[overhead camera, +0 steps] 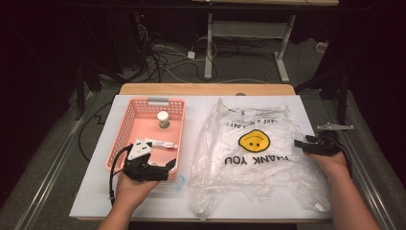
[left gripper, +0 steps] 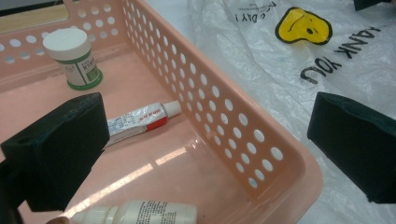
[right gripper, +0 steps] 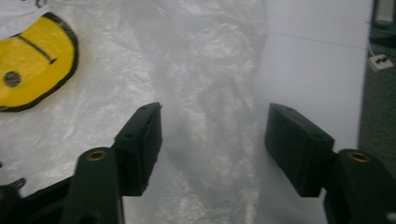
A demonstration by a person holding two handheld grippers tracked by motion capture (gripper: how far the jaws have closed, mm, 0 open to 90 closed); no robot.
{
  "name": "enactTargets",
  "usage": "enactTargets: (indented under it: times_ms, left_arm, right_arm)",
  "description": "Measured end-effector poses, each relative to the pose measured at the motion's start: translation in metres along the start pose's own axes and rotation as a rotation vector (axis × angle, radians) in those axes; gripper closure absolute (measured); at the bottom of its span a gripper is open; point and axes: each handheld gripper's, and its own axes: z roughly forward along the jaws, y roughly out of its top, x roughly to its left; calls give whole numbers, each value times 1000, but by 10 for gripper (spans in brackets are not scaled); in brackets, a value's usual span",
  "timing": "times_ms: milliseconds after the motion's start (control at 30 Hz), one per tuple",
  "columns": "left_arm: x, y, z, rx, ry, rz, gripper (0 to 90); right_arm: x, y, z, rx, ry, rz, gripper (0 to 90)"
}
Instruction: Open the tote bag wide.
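Table [overhead camera: 95, 191]: a white work surface is seen across the middle of the high view, with cables and desk legs on the floor beyond it.
Plastic bag [overhead camera: 249, 153]: a clear bag printed with a yellow smiley and "THANK YOU" is spread flat at centre right of the frame; its mouth is not seen to be opened, and nothing is seen inside it.
Basket [overhead camera: 125, 125]: a pink perforated basket is placed left of centre, just beside the bag's edge.
Right gripper [overhead camera: 300, 143]: it is held at the bag's right edge, at the right of the frame; in the right gripper view its jaws are seen part open, straddling a raised fold of film that is not yet pinched.
Left gripper [overhead camera: 168, 168]: it is held at the basket's near right corner, jaws wide apart and nothing held.
White bottle [left gripper: 140, 213]: it is seen lying at the bottom edge of the left gripper view, inside the basket.
Tube [overhead camera: 162, 143]: it is left lying on the basket floor.
Jar [overhead camera: 163, 119]: it is left upright toward the basket's far end.
Progress: packing is judged barely begun; all three items remain to be moved.
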Motion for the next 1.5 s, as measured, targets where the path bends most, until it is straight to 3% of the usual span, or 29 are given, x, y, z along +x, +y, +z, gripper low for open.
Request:
enactTargets:
  times_ms: [100, 200, 367, 633, 700, 867, 1100, 1367, 1500]
  left_arm:
    - [-2, -1, -1, -13, 0, 21, 0]
    - [-3, -1, 0, -9, -3, 22, 0]
    - [-3, -1, 2, -1, -7, 31, 0]
    - [-5, 0, 4, 1, -14, 32, 0]
    - [-5, 0, 3, -1, -12, 35, 0]
    - [-4, 0, 4, 2, -10, 32, 0]
    - [-6, 1, 2, -11, -18, 35, 0]
    - [-7, 4, 4, -30, -31, 11, 0]
    - [-9, 6, 8, -21, -42, 24, 0]
  right_arm:
    - [7, -2, -1, 6, 13, -50, 490]
    - [10, -5, -3, 7, 33, -65, 551]
    - [14, -7, -5, 9, 45, -84, 680]
    - [19, -10, -7, 14, 65, -98, 791]
    - [19, -11, -8, 16, 89, -96, 881]
    - [24, -13, -10, 14, 94, -112, 900]
    - [19, -15, -16, -50, 72, -40, 900]
    - [4, -10, -16, -96, 0, 47, 900]
    - [-3, -2, -13, -116, -24, 66, 900]
